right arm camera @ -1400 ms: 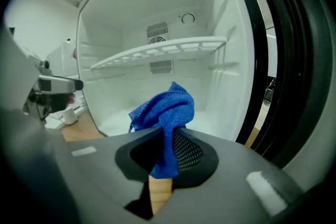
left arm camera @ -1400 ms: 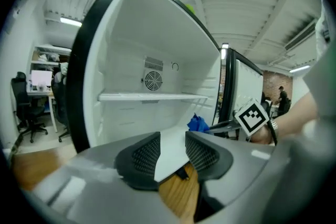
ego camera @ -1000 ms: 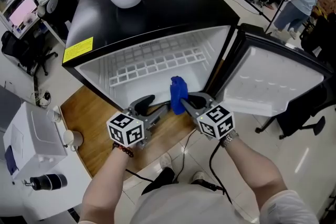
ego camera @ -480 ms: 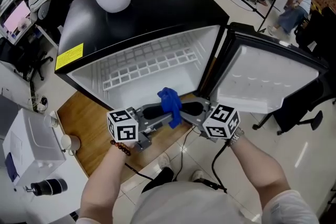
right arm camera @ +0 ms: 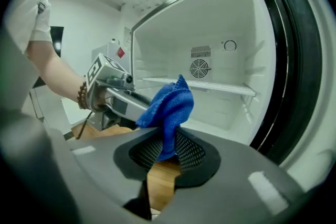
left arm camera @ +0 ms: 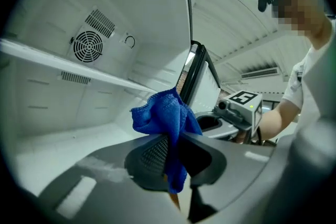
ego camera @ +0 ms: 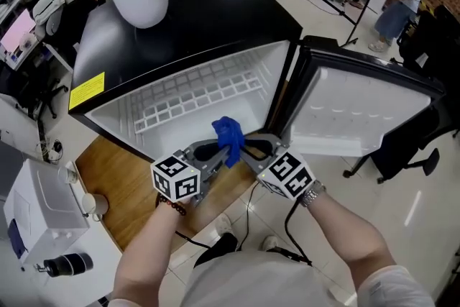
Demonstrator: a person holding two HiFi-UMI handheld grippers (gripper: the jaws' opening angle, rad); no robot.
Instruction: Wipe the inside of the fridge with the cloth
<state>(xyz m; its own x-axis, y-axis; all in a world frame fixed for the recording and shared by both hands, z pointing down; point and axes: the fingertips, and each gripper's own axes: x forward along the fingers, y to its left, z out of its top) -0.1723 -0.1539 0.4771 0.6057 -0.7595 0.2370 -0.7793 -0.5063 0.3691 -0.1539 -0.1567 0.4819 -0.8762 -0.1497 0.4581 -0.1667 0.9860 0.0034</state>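
One black fridge (ego camera: 208, 11) stands with its door (ego camera: 359, 111) swung wide to the right, showing a white wire shelf (ego camera: 194, 93) inside. No wiping looks to have begun. The blue cloth (ego camera: 228, 136) hangs just outside the opening, touching no wall. The left gripper (left arm camera: 173, 138) has just been closing and now pinches the cloth. The right gripper (right arm camera: 167, 134) has just been opening, with the same cloth between its pads, lightly pressed. By this reading, the whole interior is left to wipe.
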